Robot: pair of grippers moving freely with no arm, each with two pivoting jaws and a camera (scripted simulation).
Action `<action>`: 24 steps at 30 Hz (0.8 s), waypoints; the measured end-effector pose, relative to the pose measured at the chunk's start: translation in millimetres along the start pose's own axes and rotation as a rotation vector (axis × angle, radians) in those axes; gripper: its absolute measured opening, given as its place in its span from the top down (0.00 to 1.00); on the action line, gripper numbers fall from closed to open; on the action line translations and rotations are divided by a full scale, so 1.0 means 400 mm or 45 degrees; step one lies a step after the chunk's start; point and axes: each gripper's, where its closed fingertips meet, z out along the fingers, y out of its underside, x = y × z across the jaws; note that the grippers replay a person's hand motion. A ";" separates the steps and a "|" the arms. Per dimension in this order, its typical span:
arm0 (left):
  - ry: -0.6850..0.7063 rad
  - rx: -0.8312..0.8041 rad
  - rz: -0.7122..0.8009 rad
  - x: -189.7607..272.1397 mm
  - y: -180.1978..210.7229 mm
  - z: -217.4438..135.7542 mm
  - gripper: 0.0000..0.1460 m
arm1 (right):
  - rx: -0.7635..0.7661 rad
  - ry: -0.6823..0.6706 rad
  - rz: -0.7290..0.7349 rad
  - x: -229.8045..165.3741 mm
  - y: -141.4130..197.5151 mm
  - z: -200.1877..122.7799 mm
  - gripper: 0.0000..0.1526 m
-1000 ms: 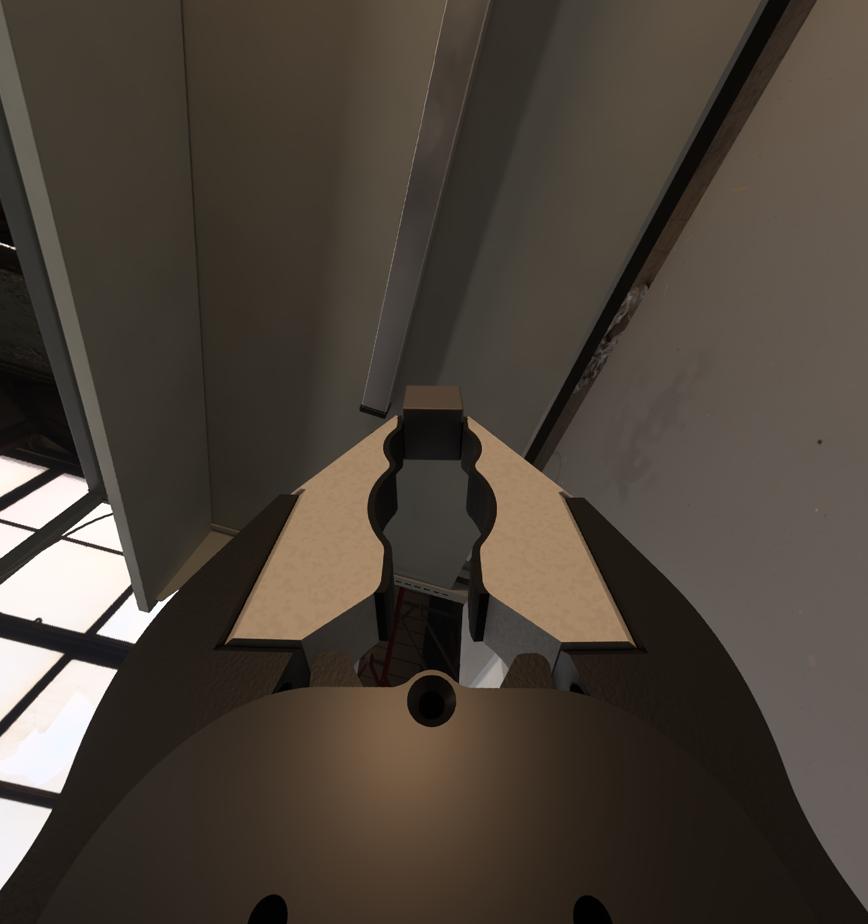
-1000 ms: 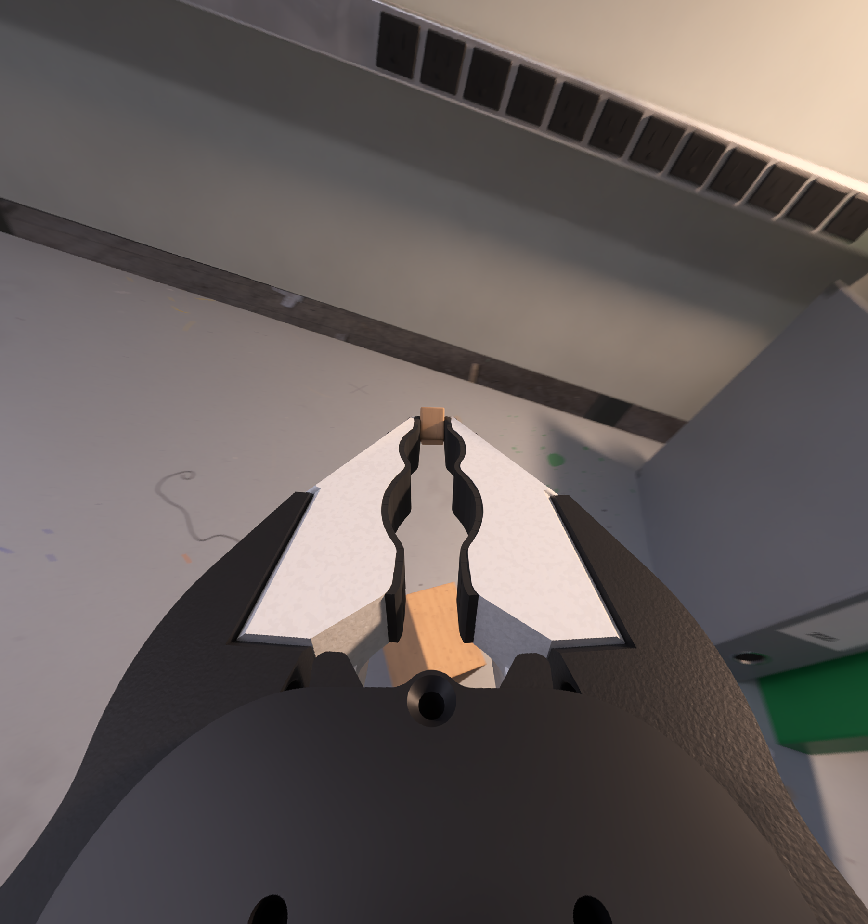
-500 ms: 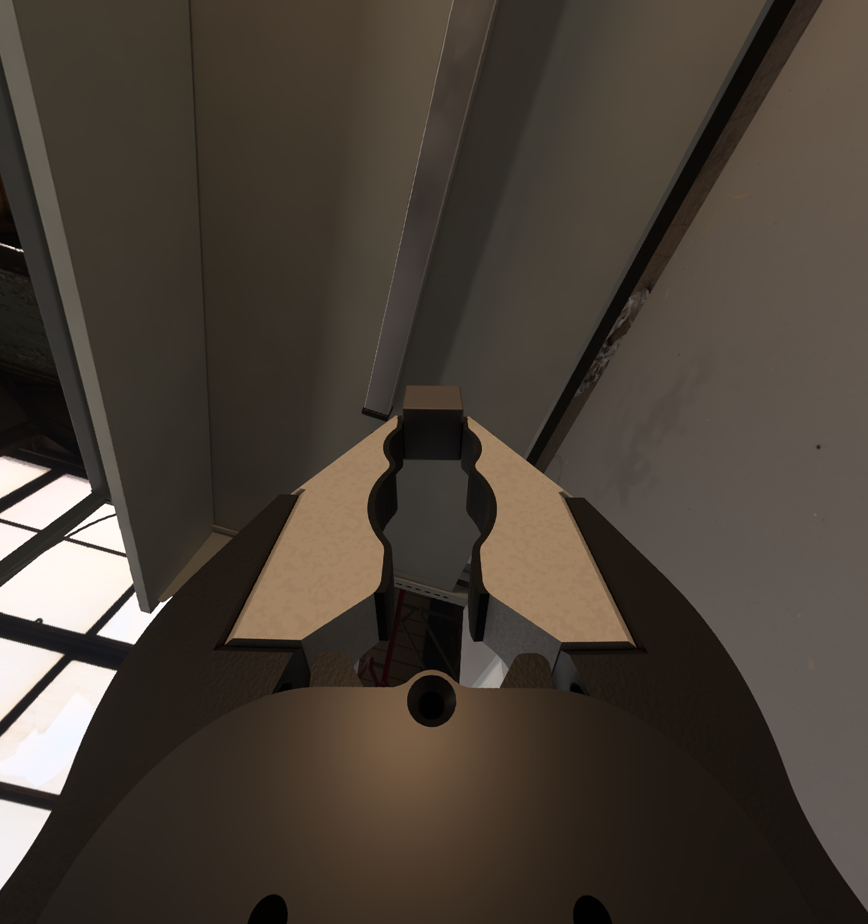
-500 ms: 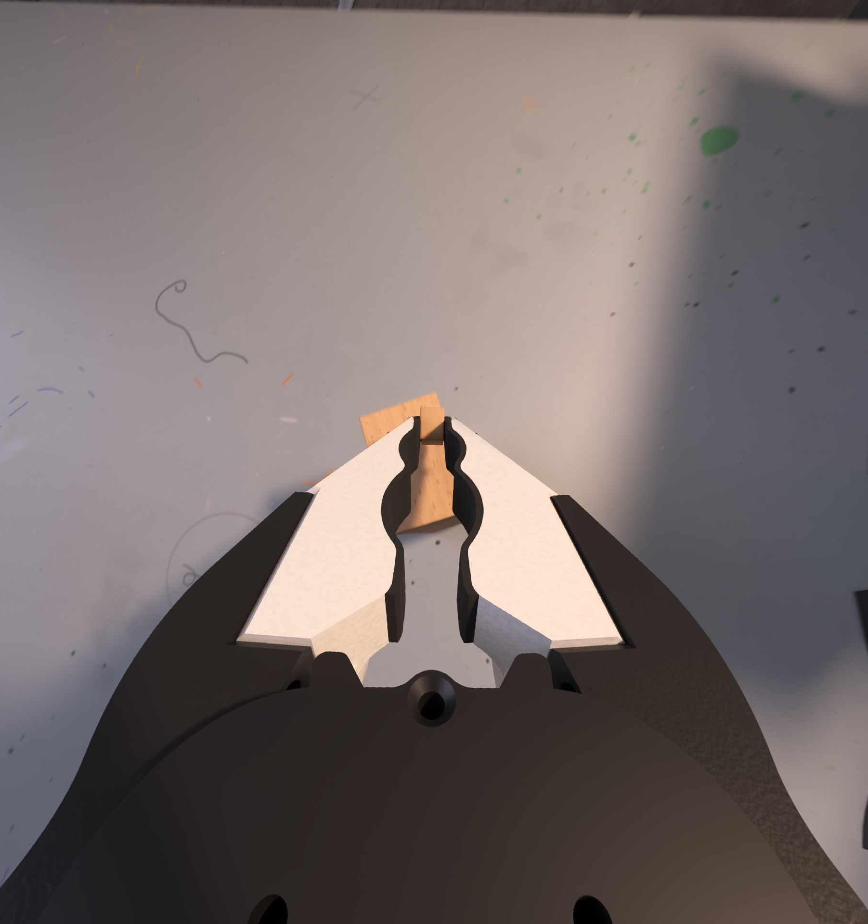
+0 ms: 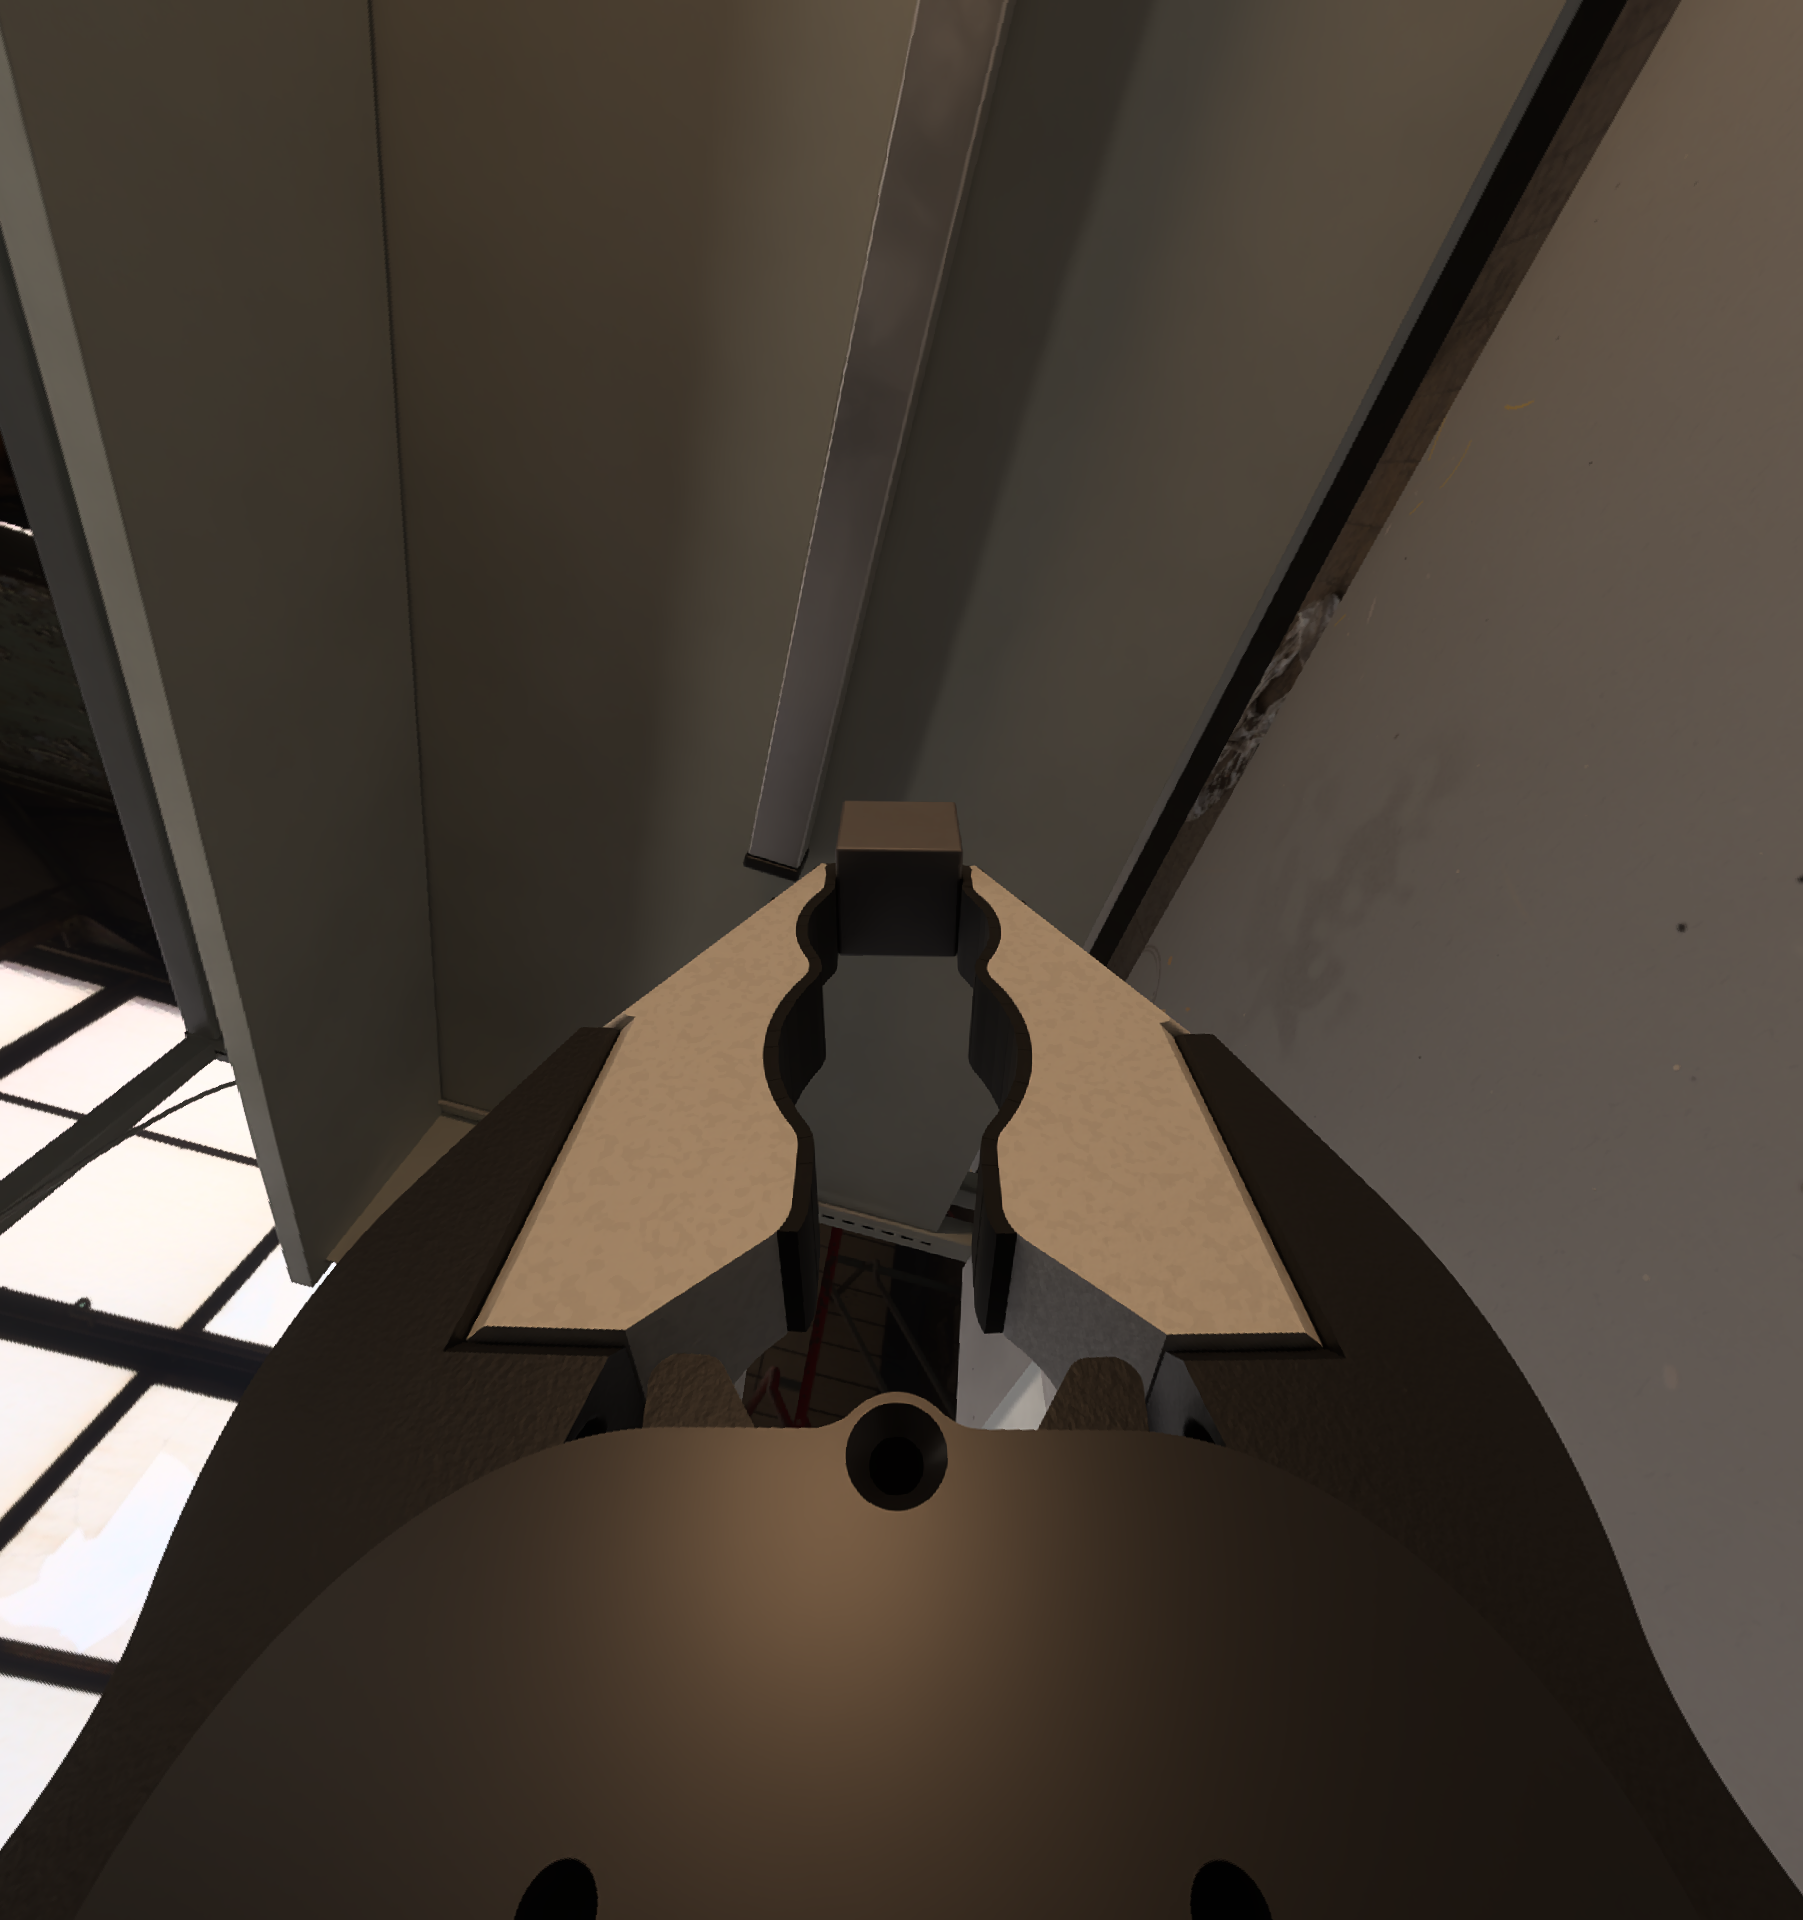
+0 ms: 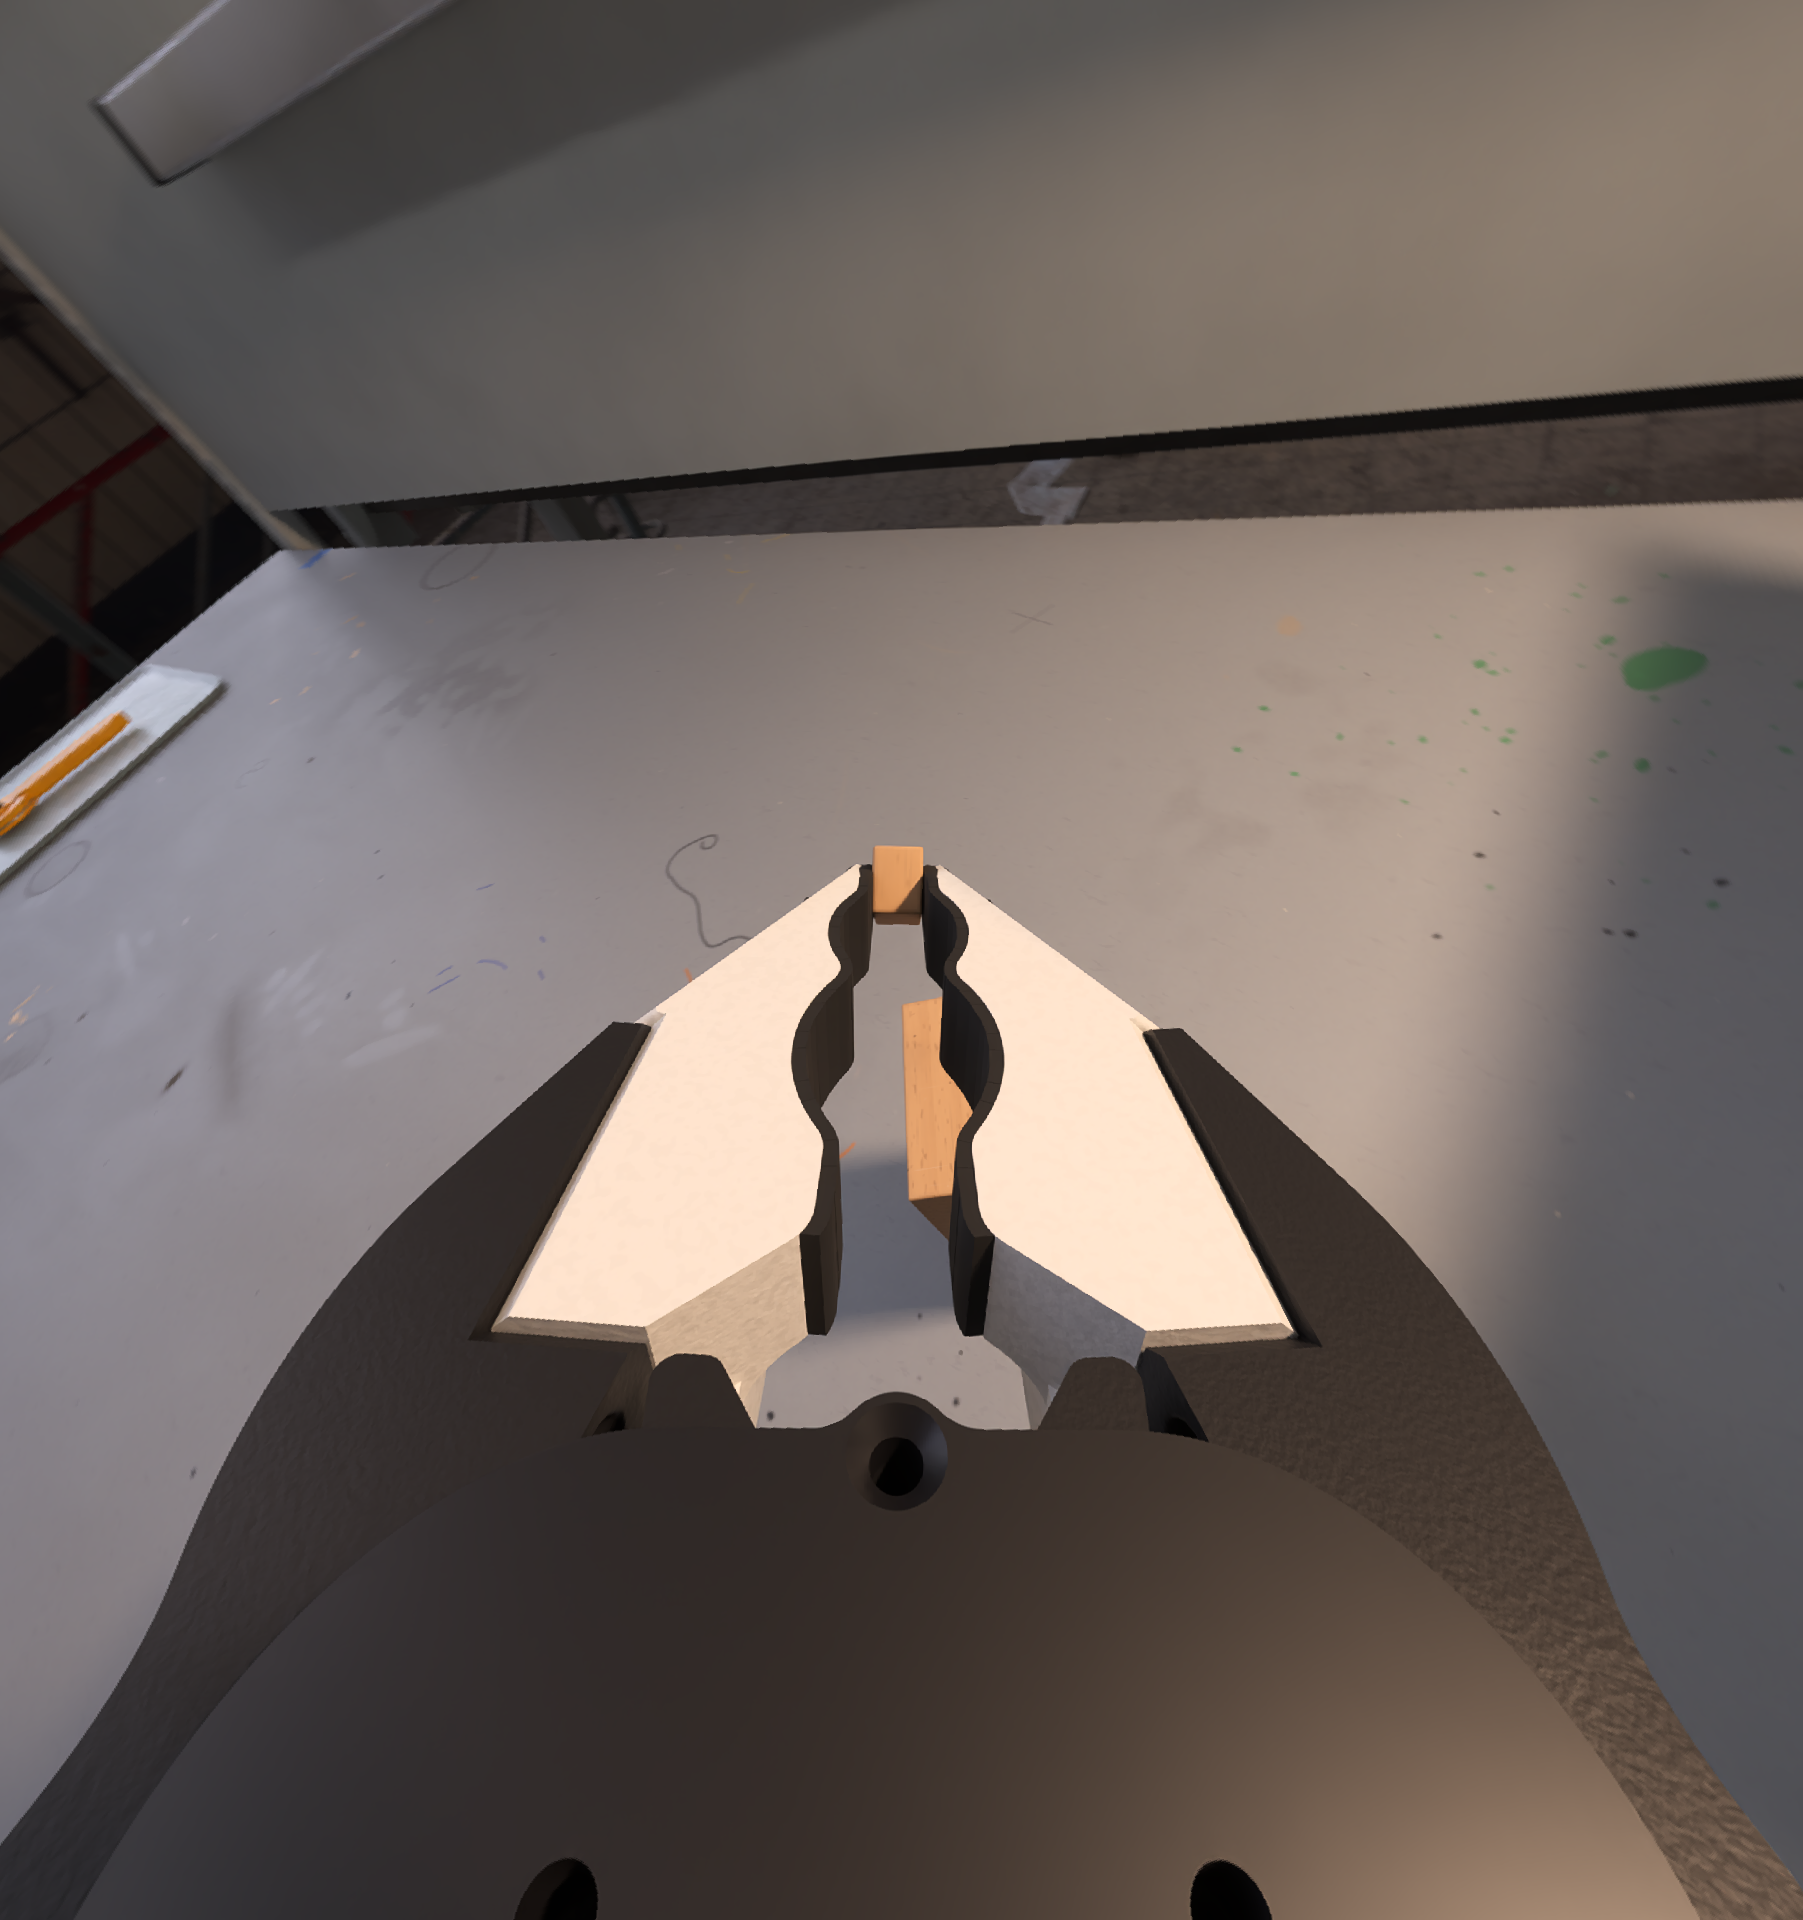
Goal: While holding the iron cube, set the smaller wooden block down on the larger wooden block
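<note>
Grey, paint-flecked tabletop (image 6: 1292, 883) fills the right wrist view; an orange-handled tool (image 6: 50, 779) lies far left. Left gripper (image 5: 897, 894), clenched on the dark, square-edged iron cube (image 5: 897, 883), points at pale wall panels. Right gripper (image 6: 898, 896) pinches the pale smaller wooden block (image 6: 898, 881) at its fingertips. Below, between the fingers, lies the larger wooden block (image 6: 928, 1101), light-grained and elongated, on the table. Risk: the target sits right of the held block, so releasing now would likely miss it.
</note>
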 end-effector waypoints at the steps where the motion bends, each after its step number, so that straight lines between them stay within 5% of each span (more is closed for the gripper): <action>1: 0.002 0.000 0.003 0.002 -0.001 0.001 0.85 | 0.006 -0.034 -0.021 -0.007 0.000 -0.002 0.94; 8: 0.010 0.002 0.019 0.013 -0.010 0.004 0.85 | 0.028 -0.149 -0.071 -0.019 0.002 -0.016 0.94; 16: 0.011 -0.001 0.025 0.016 -0.011 0.003 0.85 | -0.180 -0.150 -0.129 0.011 0.073 0.042 0.94; 24: 0.016 0.001 0.032 0.021 -0.015 0.004 0.85 | -0.507 0.090 -0.224 0.058 0.147 0.038 0.94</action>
